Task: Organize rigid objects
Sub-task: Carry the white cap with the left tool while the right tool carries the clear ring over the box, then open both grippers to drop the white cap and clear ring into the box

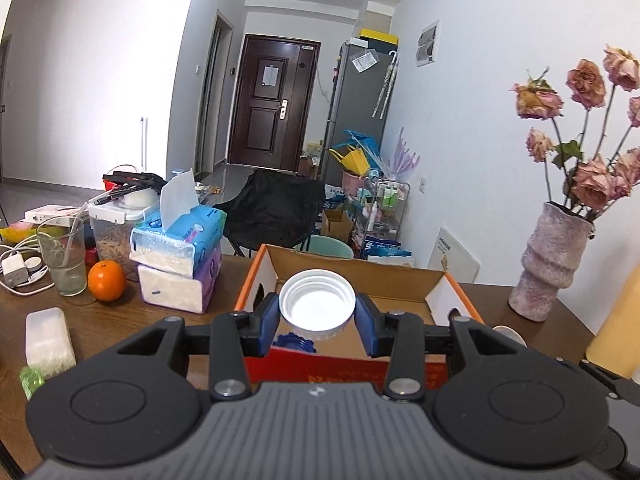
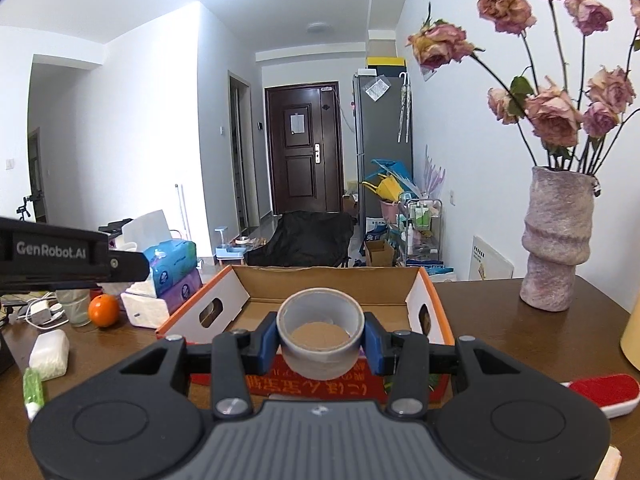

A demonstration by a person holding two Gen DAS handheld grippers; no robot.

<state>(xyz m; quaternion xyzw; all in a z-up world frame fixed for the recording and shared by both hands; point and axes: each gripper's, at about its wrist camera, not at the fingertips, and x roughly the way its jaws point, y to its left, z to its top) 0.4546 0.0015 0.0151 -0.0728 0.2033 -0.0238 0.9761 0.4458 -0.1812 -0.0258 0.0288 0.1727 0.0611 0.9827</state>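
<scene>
Cardboard box [image 1: 436, 286] sits open on the table ahead of both your grippers. Your left gripper [image 1: 318, 314] is clamped on a white screw lid [image 1: 317, 305], held above the box's near edge with its hollow toward you; your right gripper [image 2: 320, 338] squeezes a grey tape roll [image 2: 320, 332] between its blue pads, also over the box's near wall.

My left gripper [image 1: 317, 312] pinches a white screw lid [image 1: 317, 305] at centre frame, open side facing me, above the orange-edged cardboard box [image 1: 400, 280]. A blue cap [image 1: 295, 343] lies in the box, lower centre.
</scene>
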